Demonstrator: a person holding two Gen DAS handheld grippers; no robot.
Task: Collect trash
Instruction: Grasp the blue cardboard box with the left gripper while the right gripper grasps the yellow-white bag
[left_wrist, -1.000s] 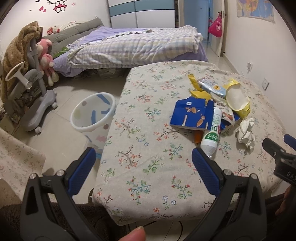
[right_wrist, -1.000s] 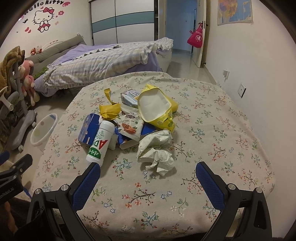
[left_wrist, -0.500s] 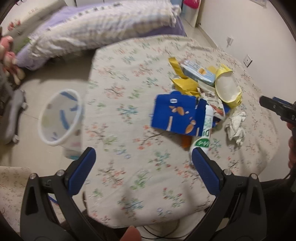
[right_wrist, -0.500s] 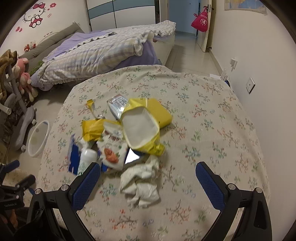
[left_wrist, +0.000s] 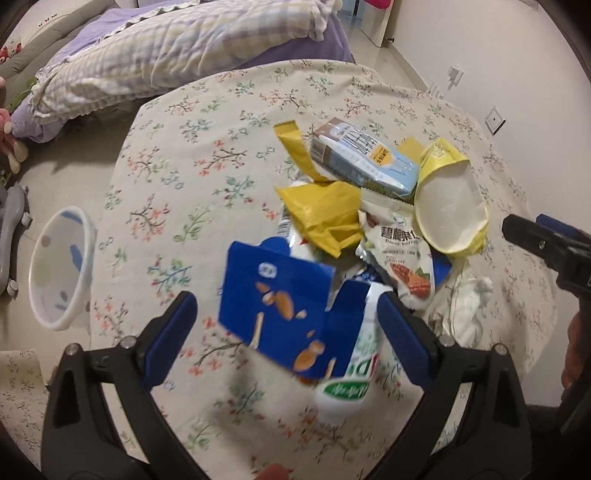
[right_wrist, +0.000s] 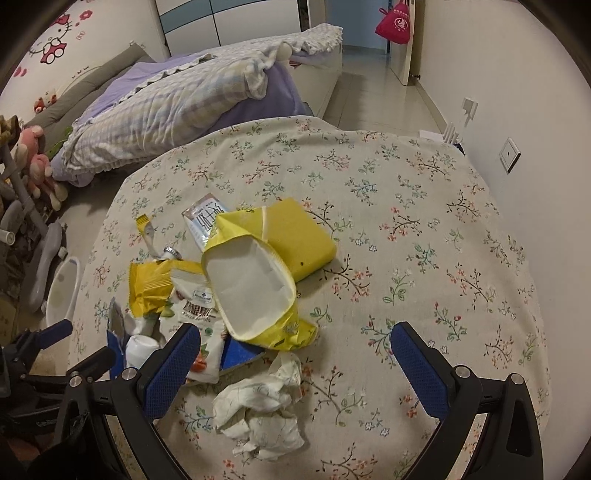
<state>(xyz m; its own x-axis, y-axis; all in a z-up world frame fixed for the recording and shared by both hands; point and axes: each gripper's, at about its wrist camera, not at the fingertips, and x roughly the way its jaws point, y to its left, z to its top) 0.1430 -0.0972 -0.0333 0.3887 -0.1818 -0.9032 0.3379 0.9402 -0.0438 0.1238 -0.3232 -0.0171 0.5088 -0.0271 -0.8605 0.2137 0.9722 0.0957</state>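
Observation:
A pile of trash lies on the floral table (left_wrist: 207, 155): a flattened blue snack box (left_wrist: 280, 306), a white bottle with green print (left_wrist: 351, 380), yellow wrappers (left_wrist: 325, 214), a light blue carton (left_wrist: 365, 158), a yellow bag with a white inside (right_wrist: 255, 284) and crumpled white paper (right_wrist: 262, 417). My left gripper (left_wrist: 286, 338) is open above the table, its fingers either side of the blue box. My right gripper (right_wrist: 295, 369) is open over the crumpled paper. Neither holds anything.
A white plastic bin (left_wrist: 59, 273) with coloured spots stands on the floor left of the table. A bed with a checked quilt (right_wrist: 184, 103) lies beyond the table. A wall (right_wrist: 517, 74) runs along the right side. A grey chair base (right_wrist: 37, 266) is at far left.
Both grippers moved forward and higher over the table, tilting down onto the trash pile. The left gripper now frames the blue box; the right one now sits over the crumpled paper.

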